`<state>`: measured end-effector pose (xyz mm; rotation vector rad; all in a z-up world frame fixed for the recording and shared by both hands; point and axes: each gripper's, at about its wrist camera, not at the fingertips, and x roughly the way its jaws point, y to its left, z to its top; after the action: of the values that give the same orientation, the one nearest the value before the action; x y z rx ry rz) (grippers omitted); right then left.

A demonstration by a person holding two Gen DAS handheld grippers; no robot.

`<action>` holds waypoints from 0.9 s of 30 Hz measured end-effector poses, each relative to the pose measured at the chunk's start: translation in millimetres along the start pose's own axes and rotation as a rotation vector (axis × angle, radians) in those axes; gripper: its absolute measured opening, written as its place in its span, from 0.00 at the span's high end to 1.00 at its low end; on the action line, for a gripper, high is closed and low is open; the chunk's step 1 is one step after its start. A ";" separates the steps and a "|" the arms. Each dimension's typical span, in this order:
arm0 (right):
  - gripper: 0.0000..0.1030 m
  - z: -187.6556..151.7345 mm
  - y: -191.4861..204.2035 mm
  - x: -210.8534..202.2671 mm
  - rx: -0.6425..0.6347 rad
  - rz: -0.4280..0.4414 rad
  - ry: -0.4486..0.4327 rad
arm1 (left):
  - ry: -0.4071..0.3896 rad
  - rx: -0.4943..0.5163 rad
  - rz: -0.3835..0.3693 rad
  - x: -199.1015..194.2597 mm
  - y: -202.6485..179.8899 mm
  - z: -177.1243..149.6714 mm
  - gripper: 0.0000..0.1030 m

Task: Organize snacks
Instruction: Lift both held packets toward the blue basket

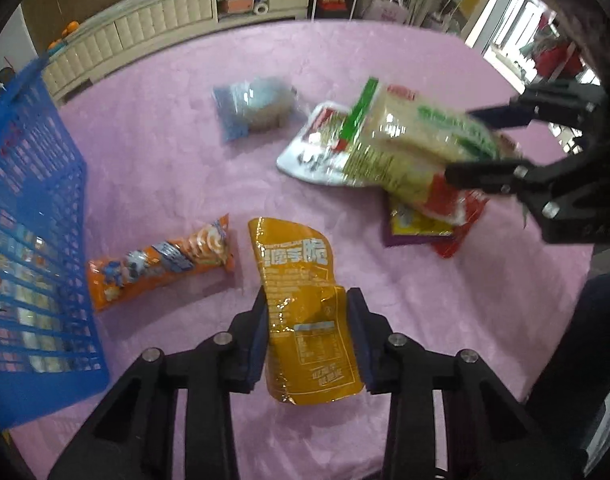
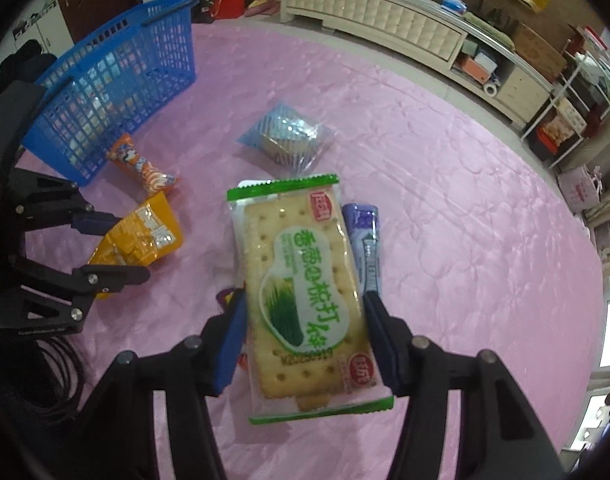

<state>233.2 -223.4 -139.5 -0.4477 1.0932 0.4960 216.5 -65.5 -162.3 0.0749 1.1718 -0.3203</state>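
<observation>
Left wrist view: the left gripper [image 1: 307, 336] has its jaws clamped on the lower half of a yellow snack pouch [image 1: 305, 308], one blue pad pressed to each side, the pouch reaching up toward 12 o'clock over the pink tabletop [image 1: 165, 152]. At 9 o'clock stands a blue basket [image 1: 33, 240] with packets visible through its lattice wall. An orange snack bag [image 1: 161, 262] lies just beside the basket, at 10 o'clock from the pouch. A blue-striped clear packet [image 1: 253, 108] rests alone near 12 o'clock. At 2 o'clock the right gripper [image 1: 481, 146] holds a green-edged cracker pack [image 1: 409, 148], blurred, above a white packet [image 1: 309, 152] and a small pile with a purple packet [image 1: 413, 228] and a red packet [image 1: 461, 220].

Right wrist view: the right gripper [image 2: 305, 336] has its jaws closed on the sides of the cracker pack [image 2: 305, 300], which fills the centre of the frame, green seams at top and bottom. A purple stick packet [image 2: 365, 240] lies under its right edge. At 9 o'clock the left gripper [image 2: 123, 248] grips the yellow snack pouch [image 2: 145, 236]. The orange snack bag [image 2: 143, 166] lies at 10 o'clock, touching the foot of the blue basket [image 2: 117, 92]. The blue-striped clear packet [image 2: 289, 136] sits at 12 o'clock on the tabletop [image 2: 465, 200]. A cream cabinet [image 2: 385, 20] runs along the far wall.
</observation>
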 end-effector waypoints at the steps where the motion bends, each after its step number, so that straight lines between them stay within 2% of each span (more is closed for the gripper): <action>1: 0.41 -0.6 0.9 -4.7 0.008 0.002 -0.005 | -0.011 0.001 0.000 -5.1 3.2 2.6 0.67; 7: 0.41 8.9 3.6 -32.5 0.028 -0.025 -0.056 | -0.105 0.010 0.015 -52.7 4.2 4.3 0.67; 16: 0.41 34.9 40.6 -81.0 0.035 -0.032 -0.131 | -0.237 0.008 0.050 -127.3 26.0 5.4 0.67; 18: 0.41 44.1 51.0 -88.8 0.043 -0.009 -0.151 | -0.261 0.010 0.070 -143.2 35.6 3.4 0.67; 23: 0.41 67.4 79.2 -102.9 0.014 0.037 -0.187 | -0.297 -0.027 0.102 -169.4 64.8 -5.7 0.67; 27: 0.41 89.5 99.9 -103.3 -0.026 0.042 -0.194 | -0.292 -0.040 0.137 -185.0 88.6 -16.0 0.67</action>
<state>200.9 -108.1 -19.7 -0.3914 0.9115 0.5791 163.0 61.0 -9.1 0.0703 0.8780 -0.1797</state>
